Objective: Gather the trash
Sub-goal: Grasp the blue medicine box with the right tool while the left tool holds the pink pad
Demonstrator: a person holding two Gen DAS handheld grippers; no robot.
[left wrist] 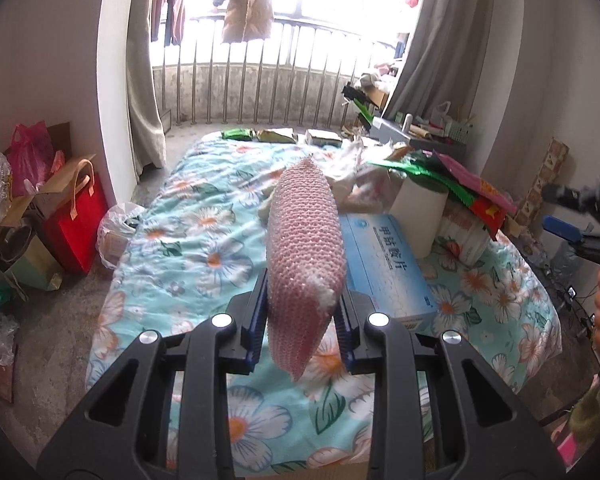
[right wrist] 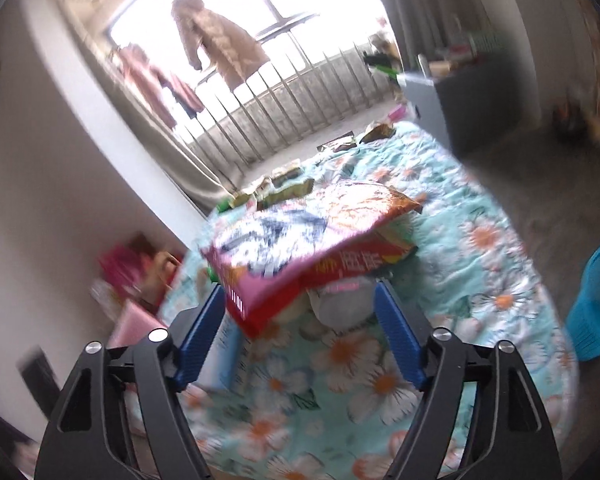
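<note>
Left gripper (left wrist: 302, 312) nearest lens, blue pads pinching pink bubble-wrap roll (left wrist: 305, 248), roll raised above floral bedspread (left wrist: 204, 240). Blue medicine box (left wrist: 384, 264) on bedspread just right of roll; white cylinder (left wrist: 420, 216) beyond, wrappers piled on top. Red gift bag (left wrist: 76, 232) on floor off bedspread's left edge, contents unclear. Right gripper (right wrist: 300, 320) jaws spread; red snack bag (right wrist: 300, 240) between them, contact unclear through blur. Blue basket (right wrist: 596, 300) on floor off right edge.
</note>
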